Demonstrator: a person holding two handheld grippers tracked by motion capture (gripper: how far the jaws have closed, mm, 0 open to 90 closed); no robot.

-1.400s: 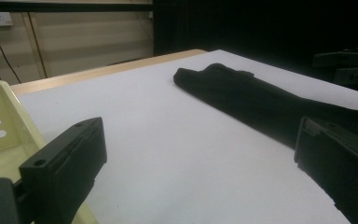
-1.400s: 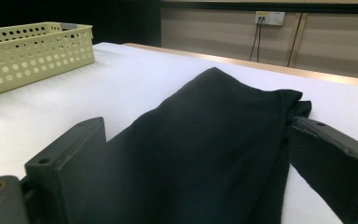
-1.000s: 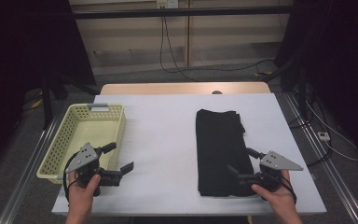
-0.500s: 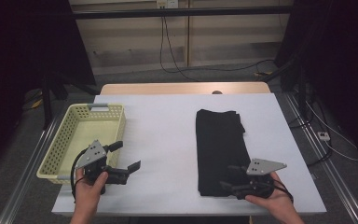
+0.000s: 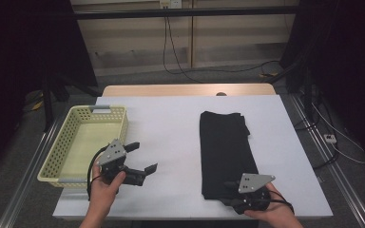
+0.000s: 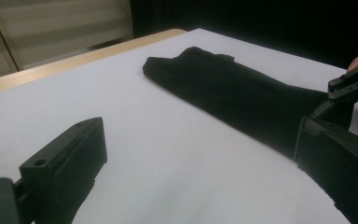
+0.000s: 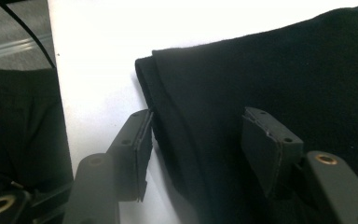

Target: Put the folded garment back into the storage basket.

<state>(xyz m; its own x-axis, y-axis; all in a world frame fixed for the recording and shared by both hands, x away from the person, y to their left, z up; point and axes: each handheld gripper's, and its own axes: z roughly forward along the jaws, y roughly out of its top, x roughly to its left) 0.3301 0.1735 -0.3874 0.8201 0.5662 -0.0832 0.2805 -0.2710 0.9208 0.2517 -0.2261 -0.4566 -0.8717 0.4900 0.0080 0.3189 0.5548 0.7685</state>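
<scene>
A black folded cloth (image 5: 225, 147) lies lengthwise on the right half of the white table (image 5: 171, 128). My right gripper (image 5: 229, 191) is at the cloth's near end, held by a hand. In the right gripper view its jaws stand open (image 7: 196, 140) astride the folded edge of the cloth (image 7: 284, 70), one jaw on the table side and one above the fabric. My left gripper (image 5: 143, 156) hovers open over bare table left of centre, with nothing between its jaws (image 6: 200, 163). It faces the cloth (image 6: 233, 93).
A pale yellow plastic basket (image 5: 123, 124) sits at the table's left edge, close beside the left gripper. A wooden strip (image 5: 185, 90) borders the table's far side. Cables run across the floor beyond, and metal rails flank both sides.
The right gripper has swung inward and toward the near edge, bringing its jaws onto the cloth's near end. The left gripper has drifted slightly right and forward.
</scene>
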